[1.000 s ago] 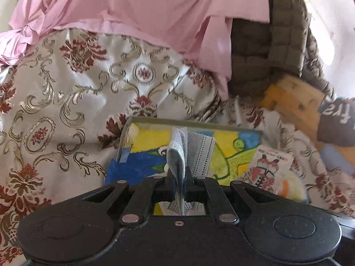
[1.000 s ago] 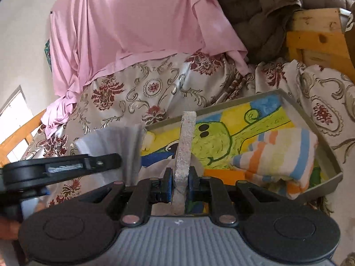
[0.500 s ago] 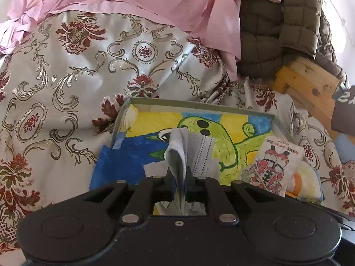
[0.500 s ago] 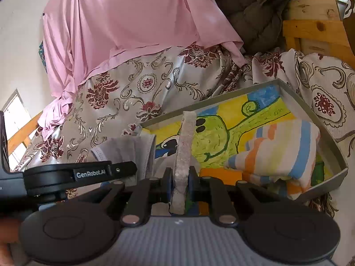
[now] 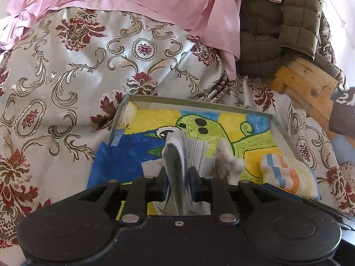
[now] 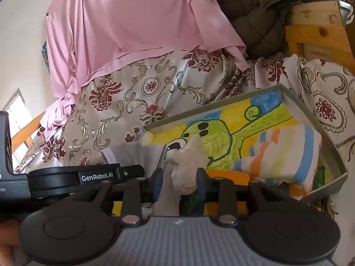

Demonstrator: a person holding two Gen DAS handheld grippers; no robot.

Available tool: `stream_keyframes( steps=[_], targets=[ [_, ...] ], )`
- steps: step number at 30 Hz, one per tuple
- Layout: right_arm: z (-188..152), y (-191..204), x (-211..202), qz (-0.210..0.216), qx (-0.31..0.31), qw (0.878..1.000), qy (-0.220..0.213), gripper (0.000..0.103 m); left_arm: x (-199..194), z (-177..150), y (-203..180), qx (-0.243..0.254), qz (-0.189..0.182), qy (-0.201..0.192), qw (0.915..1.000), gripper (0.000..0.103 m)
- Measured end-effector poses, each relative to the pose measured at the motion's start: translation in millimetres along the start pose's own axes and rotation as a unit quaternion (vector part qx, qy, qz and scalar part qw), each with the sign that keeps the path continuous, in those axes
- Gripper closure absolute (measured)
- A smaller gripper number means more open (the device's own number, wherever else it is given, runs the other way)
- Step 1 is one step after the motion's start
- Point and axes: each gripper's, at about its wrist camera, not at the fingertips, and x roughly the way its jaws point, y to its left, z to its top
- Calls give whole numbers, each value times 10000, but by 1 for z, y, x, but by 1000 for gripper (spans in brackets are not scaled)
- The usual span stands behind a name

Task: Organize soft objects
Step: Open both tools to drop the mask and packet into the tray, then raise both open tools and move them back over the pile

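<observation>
A grey tray (image 5: 199, 104) with a painted green-and-yellow cartoon floor lies on the flowered bedspread; it also shows in the right wrist view (image 6: 315, 119). My left gripper (image 5: 177, 177) is shut on a grey face mask (image 5: 179, 153) over the tray's near side. My right gripper (image 6: 179, 177) has its jaws parted around a pale fluffy cloth (image 6: 186, 164) that sags loosely between them. That cloth shows in the left wrist view (image 5: 226, 161) too. A striped folded towel (image 6: 286, 157) lies in the tray's right part.
A flowered satin bedspread (image 5: 66, 77) covers the bed. A pink sheet (image 6: 133, 17) and a brown quilted jacket (image 5: 277, 22) hang behind. A wooden frame (image 6: 315, 35) stands at the right. The left gripper's body (image 6: 84, 177) sits close left of my right gripper.
Both grippers moved forward over the tray. The right jaws opened wider and the pale cloth slumped from upright. The printed packet is gone from the left wrist view.
</observation>
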Motion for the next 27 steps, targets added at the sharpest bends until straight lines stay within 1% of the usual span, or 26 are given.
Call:
stream_keyframes(
  steps=[2, 3, 4, 6, 8, 9, 10, 11, 12, 14, 17, 20, 22, 24, 25, 27],
  targets=[
    [1, 2, -2, -25, -46, 10000, -31, 56, -2, 0, 1, -15, -8, -8, 10000, 73],
    [2, 3, -4, -54, -85, 9999, -59, 54, -3, 0, 1, -25, -5, -12, 10000, 71],
    [3, 3, -6, -76, -114, 9999, -81, 53, -4, 1, 2, -41, -5, -24, 10000, 67],
    [4, 4, -11, -128, -172, 9997, -143, 46, -8, 2, 3, -81, 1, -60, 9999, 61],
    [6, 6, -16, -186, -223, 9994, -209, 42, -13, 3, 5, -137, 8, -122, 9998, 53],
    [8, 7, -19, -205, -249, 9992, -245, 38, -16, 5, 6, -173, 13, -159, 9997, 52],
    [9, 7, -22, -219, -267, 9990, -277, 37, -19, 5, 6, -202, 25, -187, 9996, 47],
    [9, 8, -26, -240, -282, 9988, -317, 33, -23, 7, 7, -244, 58, -226, 9994, 40],
    [11, 9, -30, -290, -300, 9984, -375, 28, -28, 7, 7, -282, 100, -283, 9991, 36],
    [13, 11, -39, -369, -354, 9976, -476, 25, -41, 9, 6, -330, 207, -483, 9981, 21],
    [18, 11, -54, -429, -331, 9967, -604, 19, -60, 12, 4, -352, 304, -753, 9961, 11],
    [23, 9, -69, -464, -224, 9961, -719, 13, -82, 16, 2, -427, 373, -985, 9935, 3],
    [26, 7, -83, -416, -101, 9957, -826, 8, -97, 16, 1, -459, 401, -1135, 9917, 1],
    [28, 5, -95, -352, 2, 9954, -891, 3, -113, 15, -1, -416, 424, -1252, 9904, 1],
    [30, 5, -101, -341, 31, 9951, -933, 2, -121, 14, -3, -373, 417, -1288, 9901, 1],
    [30, 7, -115, -459, 17, 9934, -1049, 0, -139, 9, -6, -320, 352, -1366, 9895, 1]
  ],
)
